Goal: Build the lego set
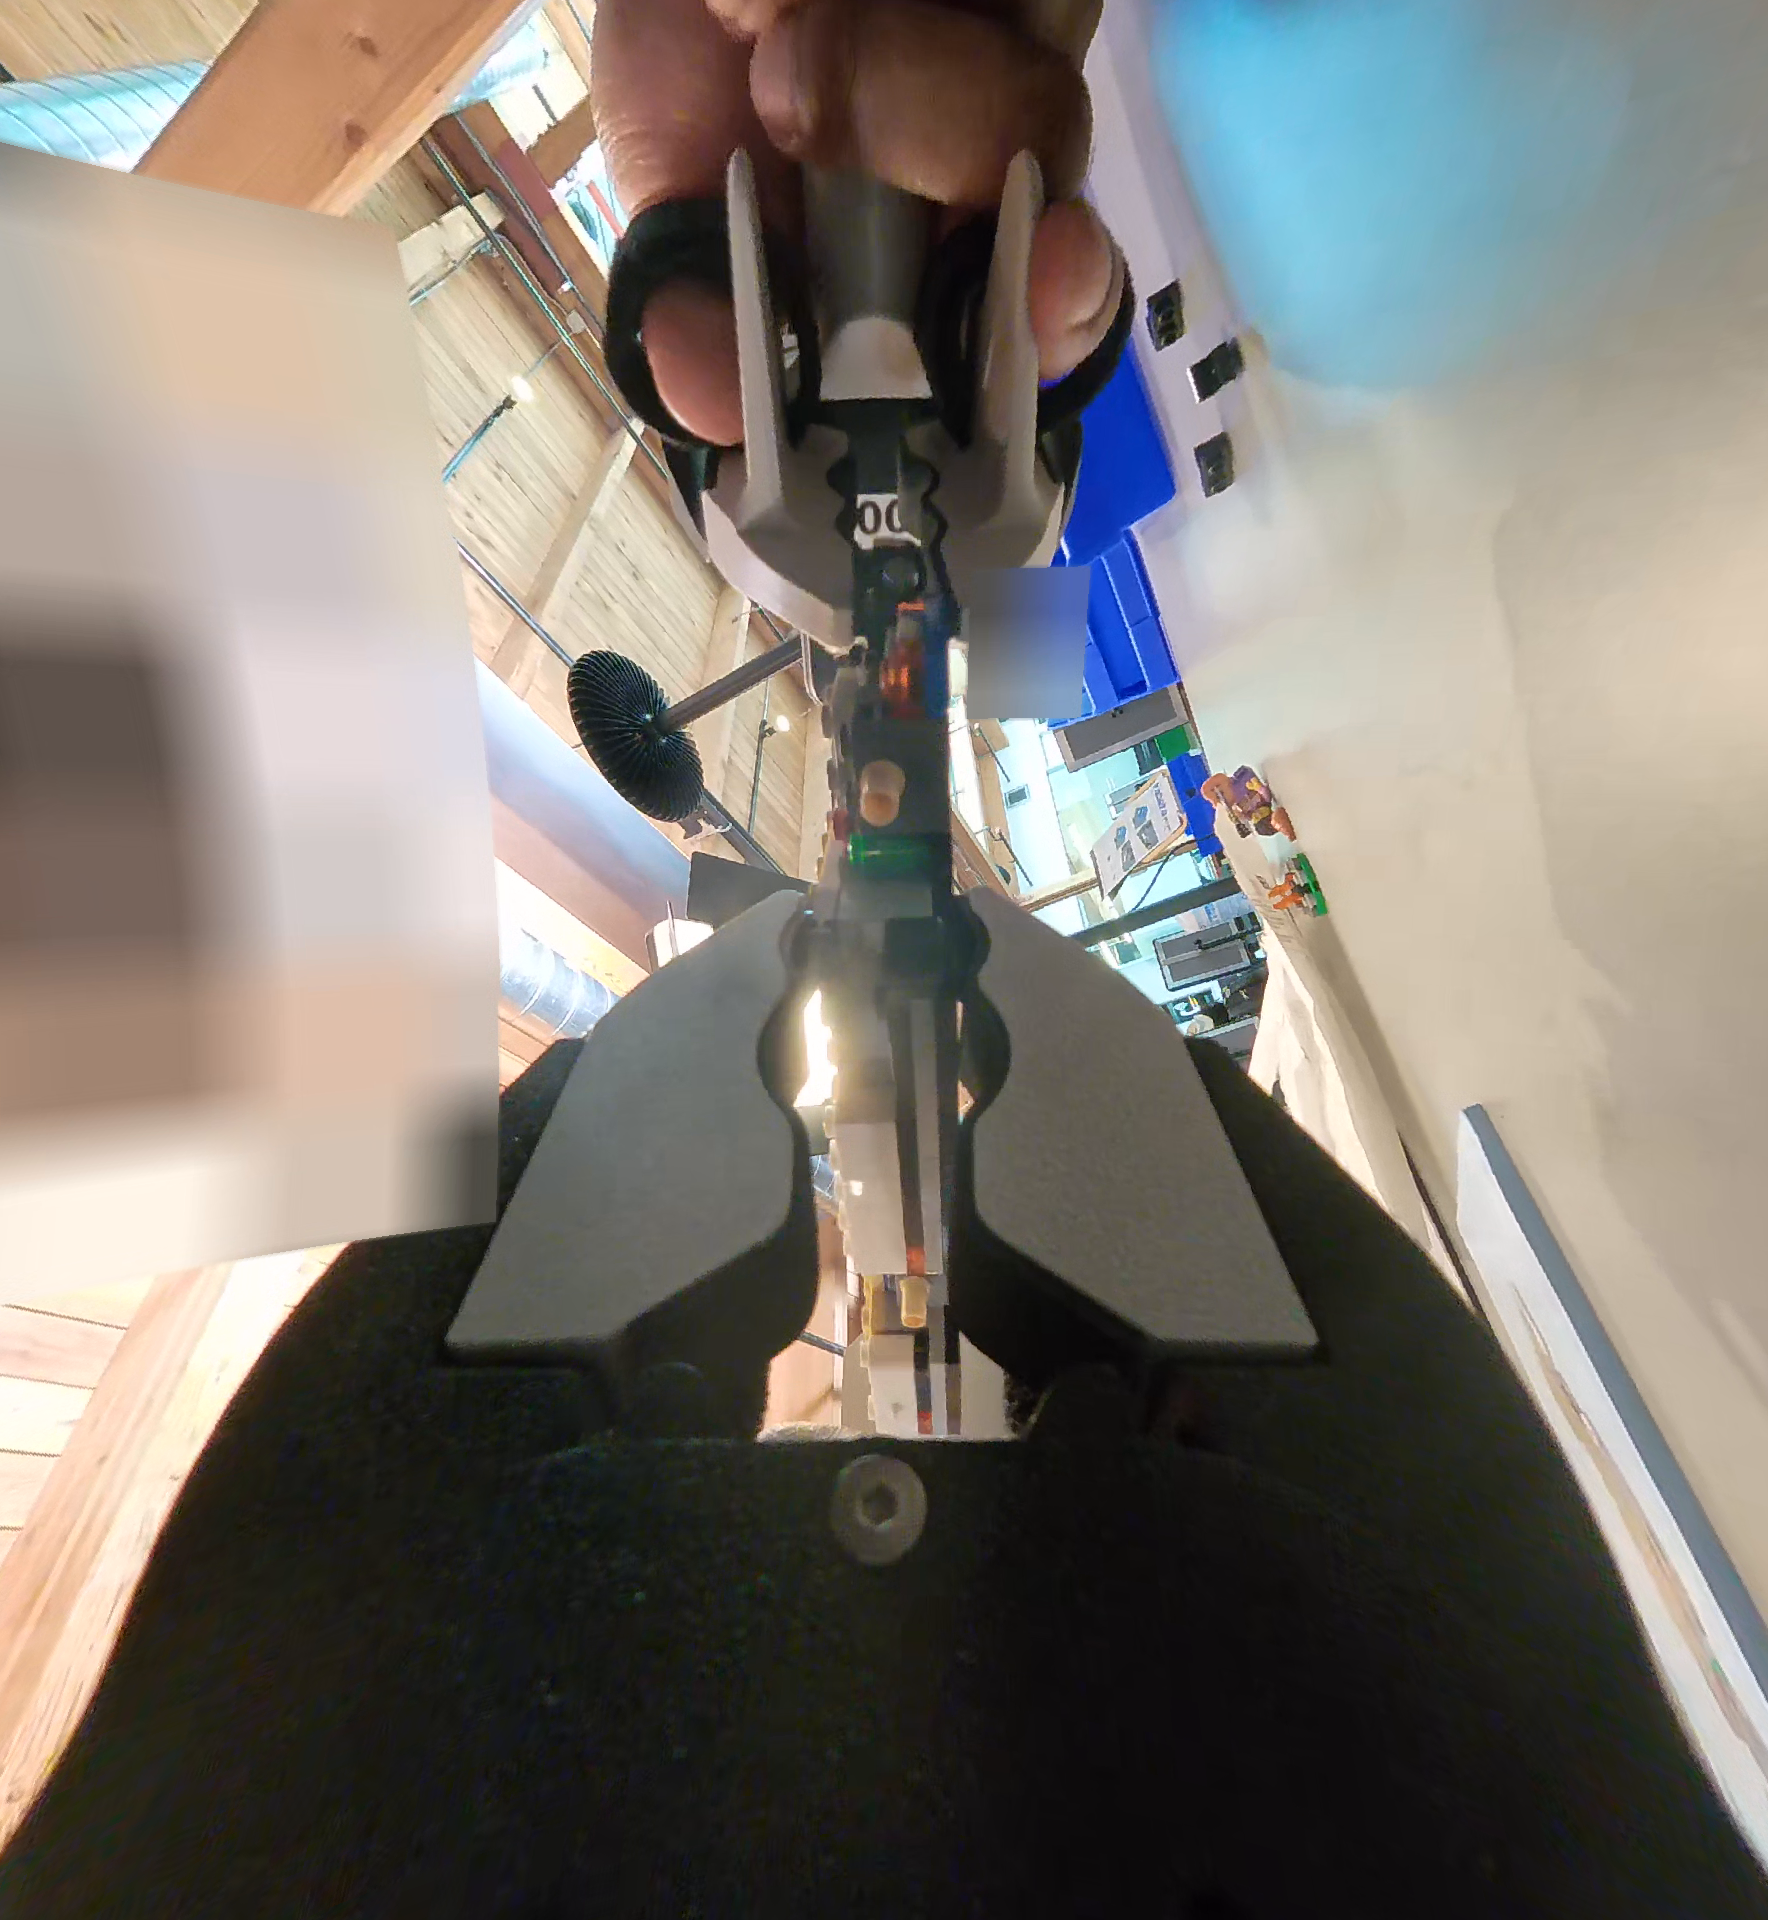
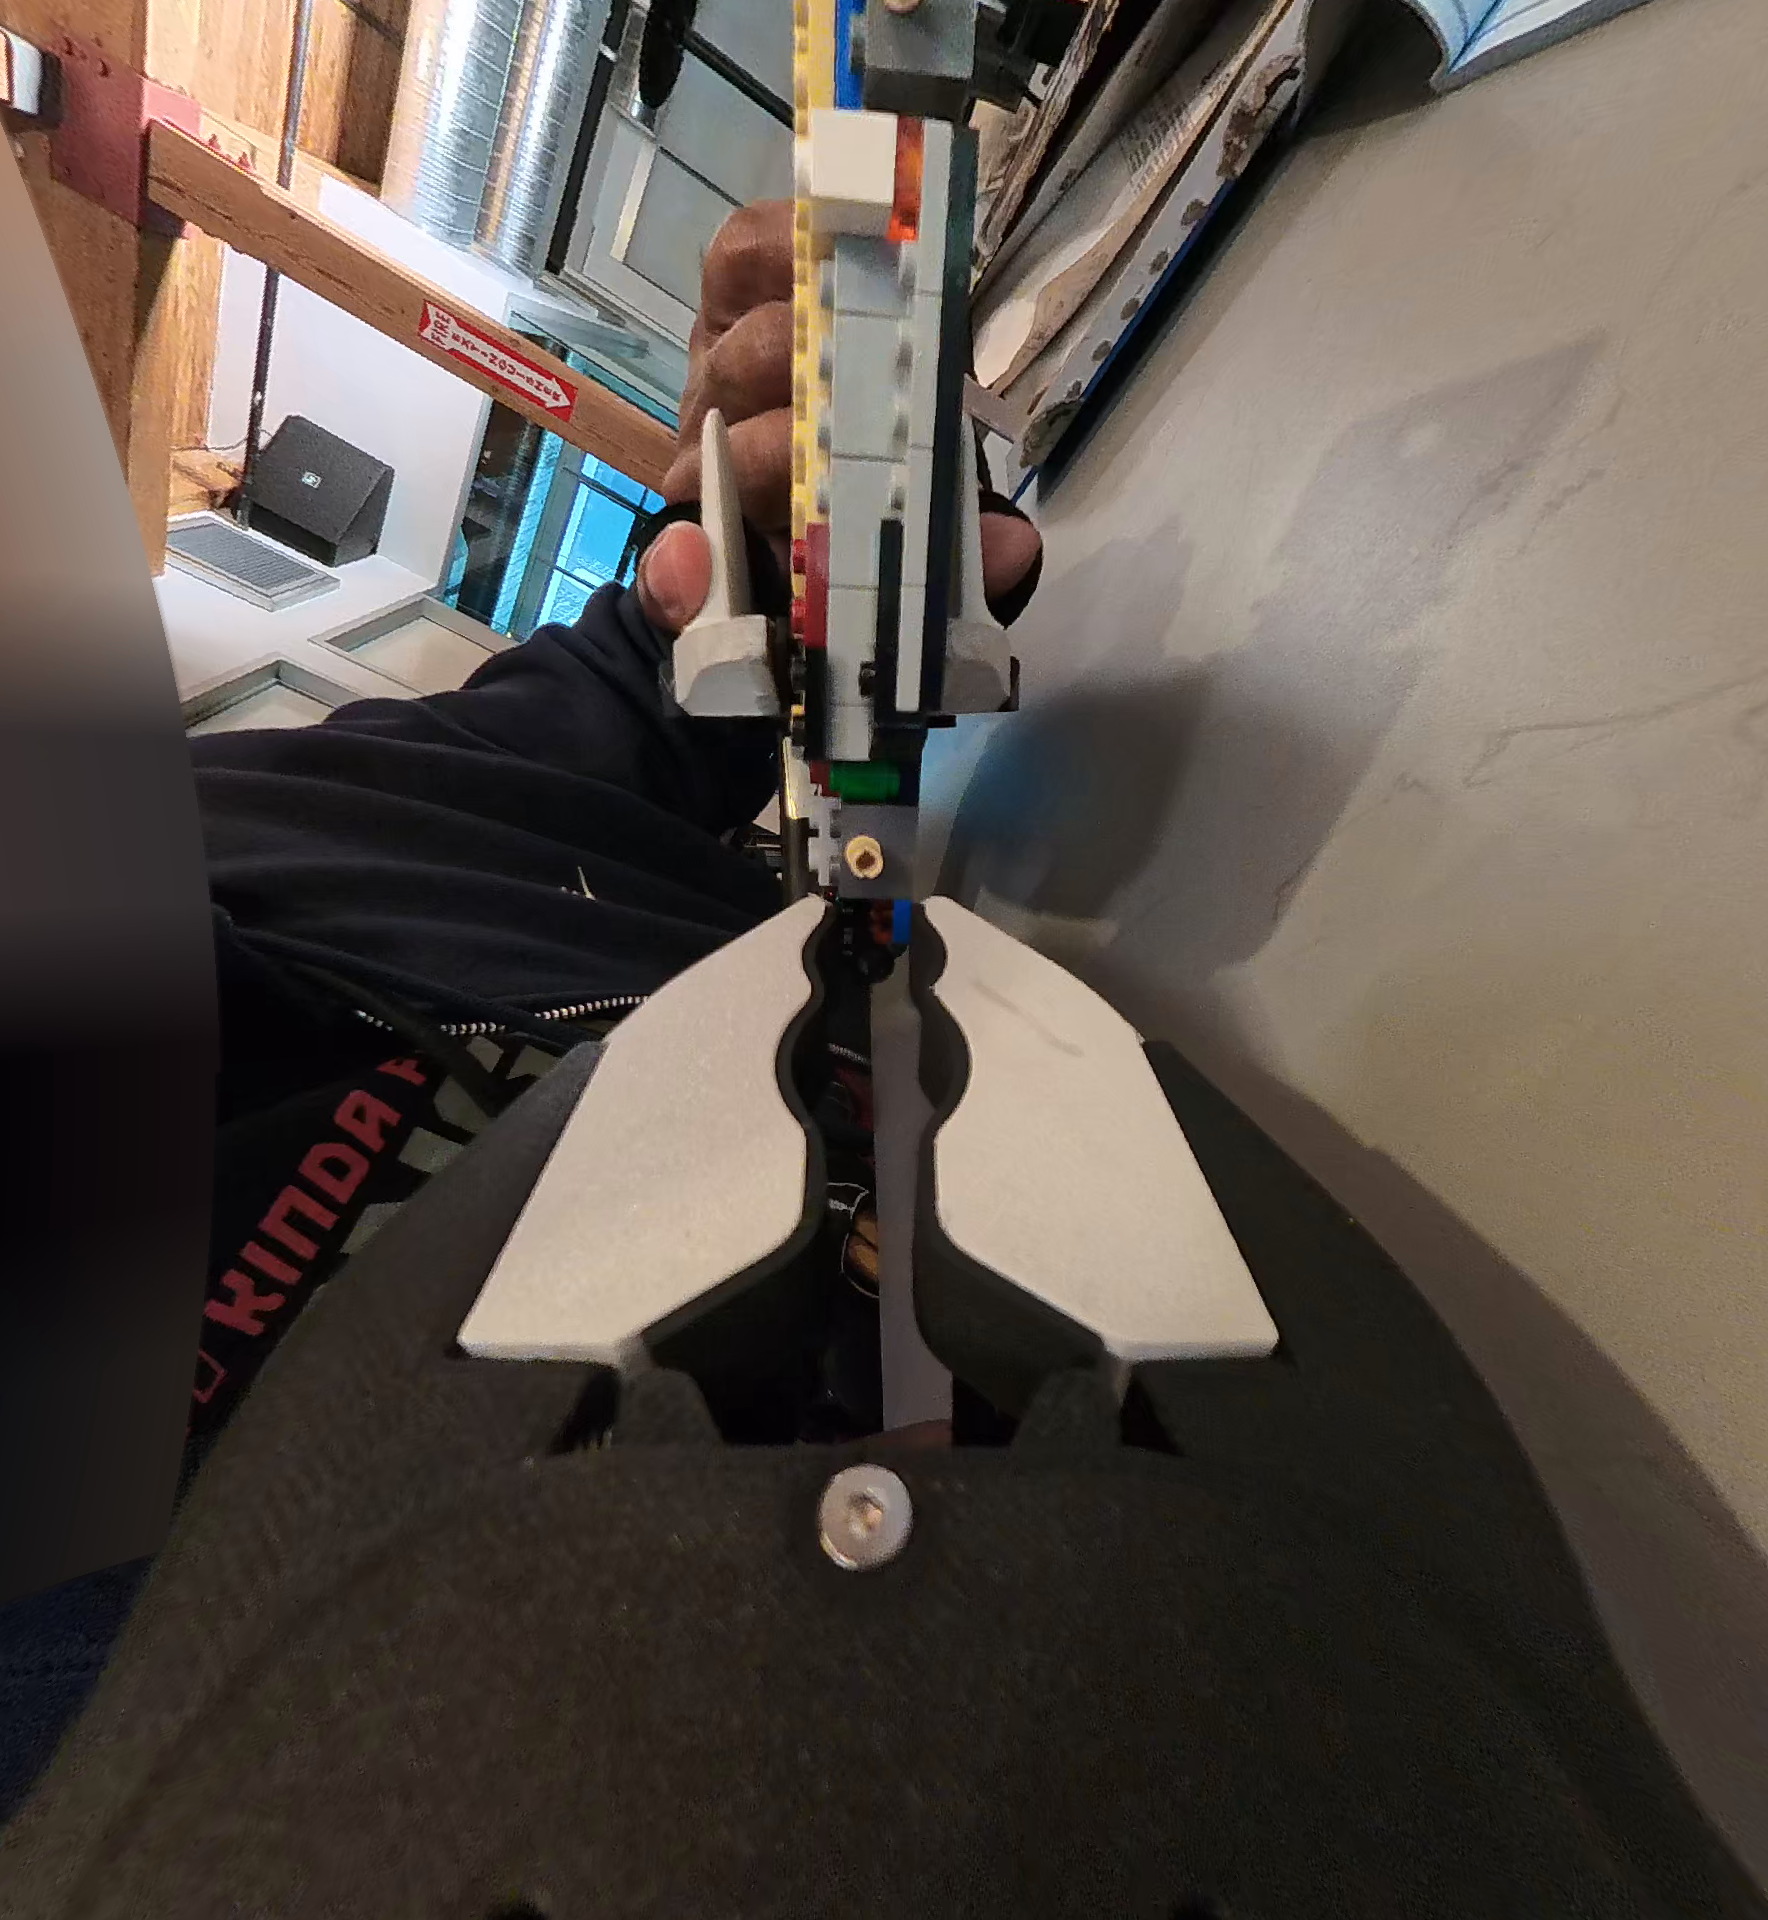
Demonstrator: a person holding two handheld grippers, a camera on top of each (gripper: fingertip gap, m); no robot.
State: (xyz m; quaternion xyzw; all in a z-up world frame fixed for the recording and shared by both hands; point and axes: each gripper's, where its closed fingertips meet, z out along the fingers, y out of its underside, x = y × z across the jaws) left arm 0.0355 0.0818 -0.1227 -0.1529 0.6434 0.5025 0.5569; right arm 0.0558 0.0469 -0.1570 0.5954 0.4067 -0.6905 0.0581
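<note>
Brick-built model (image 1: 895,790), a long narrow assembly of white, grey, black, yellow, red, blue and green toy bricks, hangs in the air between the two grippers, well clear of the pale surface (image 2: 1482,623) that runs down the right side of both views. The left gripper (image 1: 885,925) has its jaws closed onto one end of it: the grey fingers (image 1: 672,1091) flank the strip and the black inner faces meet it near the tips, while the white and grey part of the model runs back between them toward the camera. The right gripper (image 2: 872,914) grips the opposite end, its jaws almost together on a thin grey plate and a small red and blue cluster of the same model (image 2: 864,520); the tan peg and green piece sit just beyond its fingertips. Each view also shows the other gripper farther off, facing it, with a hand (image 1: 859,94) around its handle. Holding the model at both ends, end-on and in line, seems meant to keep the slender thing from bending or twisting and to let either hand press or pull along its length. Near the far edge of the surface stand a small purple and orange figure (image 1: 1249,795) and a green and orange piece (image 1: 1301,888), well apart from the model. A dark-sleeved arm (image 2: 444,810) reaches in from the left.
</note>
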